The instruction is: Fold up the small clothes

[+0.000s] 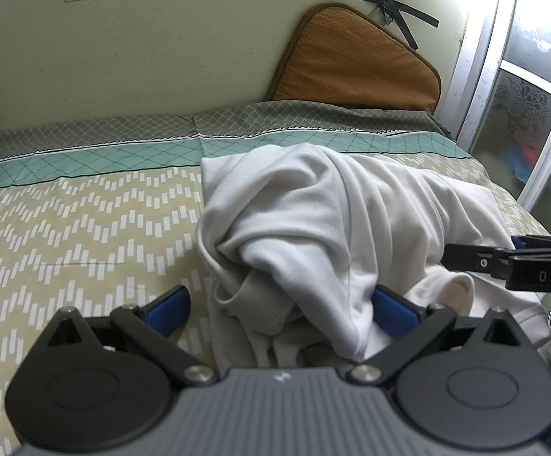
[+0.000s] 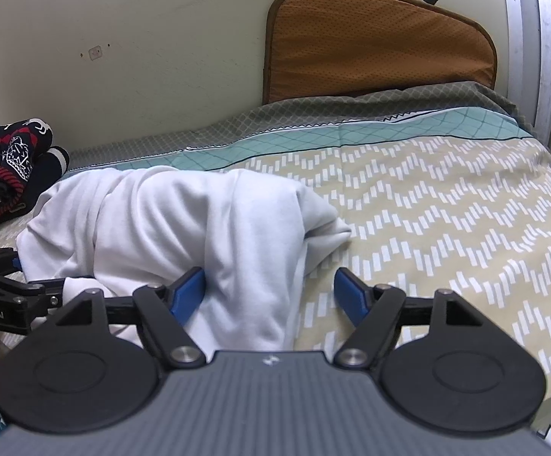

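A white garment (image 1: 313,228) lies bunched in a heap on the patterned bedspread (image 1: 66,228). My left gripper (image 1: 281,307) is open, its blue pads spread either side of the garment's near folds. In the right wrist view the same white garment (image 2: 184,220) fills the left middle. My right gripper (image 2: 271,292) is open, with its left pad against the cloth and its right pad over bare bedspread (image 2: 446,228). The right gripper also shows at the right edge of the left wrist view (image 1: 503,262). The left gripper shows at the left edge of the right wrist view (image 2: 5,296).
A brown cushion (image 1: 355,57) leans on the wall at the head of the bed. A dark patterned garment (image 2: 13,174) lies at the far left of the bed. A window frame (image 1: 503,95) stands at the right.
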Demonstrator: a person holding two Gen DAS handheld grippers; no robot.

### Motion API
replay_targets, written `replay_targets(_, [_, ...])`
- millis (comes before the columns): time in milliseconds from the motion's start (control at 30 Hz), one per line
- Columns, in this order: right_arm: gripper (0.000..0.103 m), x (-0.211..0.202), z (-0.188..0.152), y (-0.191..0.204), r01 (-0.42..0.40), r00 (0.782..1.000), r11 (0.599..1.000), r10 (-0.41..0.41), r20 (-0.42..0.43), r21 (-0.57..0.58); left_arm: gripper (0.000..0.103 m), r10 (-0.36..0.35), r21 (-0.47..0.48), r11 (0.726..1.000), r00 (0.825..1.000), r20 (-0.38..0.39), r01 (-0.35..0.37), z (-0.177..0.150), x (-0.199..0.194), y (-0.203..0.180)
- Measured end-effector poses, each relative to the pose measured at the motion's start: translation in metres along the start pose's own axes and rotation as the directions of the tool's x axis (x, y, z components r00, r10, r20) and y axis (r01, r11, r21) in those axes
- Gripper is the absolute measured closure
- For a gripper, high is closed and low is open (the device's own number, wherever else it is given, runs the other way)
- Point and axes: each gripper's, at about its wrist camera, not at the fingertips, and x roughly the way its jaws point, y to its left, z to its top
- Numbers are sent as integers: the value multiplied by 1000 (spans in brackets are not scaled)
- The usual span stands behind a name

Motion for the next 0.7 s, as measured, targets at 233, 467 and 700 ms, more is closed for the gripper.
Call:
replay_targets(233, [25, 0, 0, 0, 7, 1000, 1000, -7, -1, -7, 0, -4, 0, 1000, 1000, -1, 4, 0, 0, 0])
replay_targets(467, [24, 0, 1, 1, 17, 1000, 1000, -17, -3, -18, 0, -5, -2, 1000, 1000, -1, 5, 0, 0, 0])
replay_targets(700, [23, 1, 2, 2, 23, 1000, 999, -23, -7, -27, 0, -4, -2, 1000, 1000, -1, 4, 0, 0, 0])
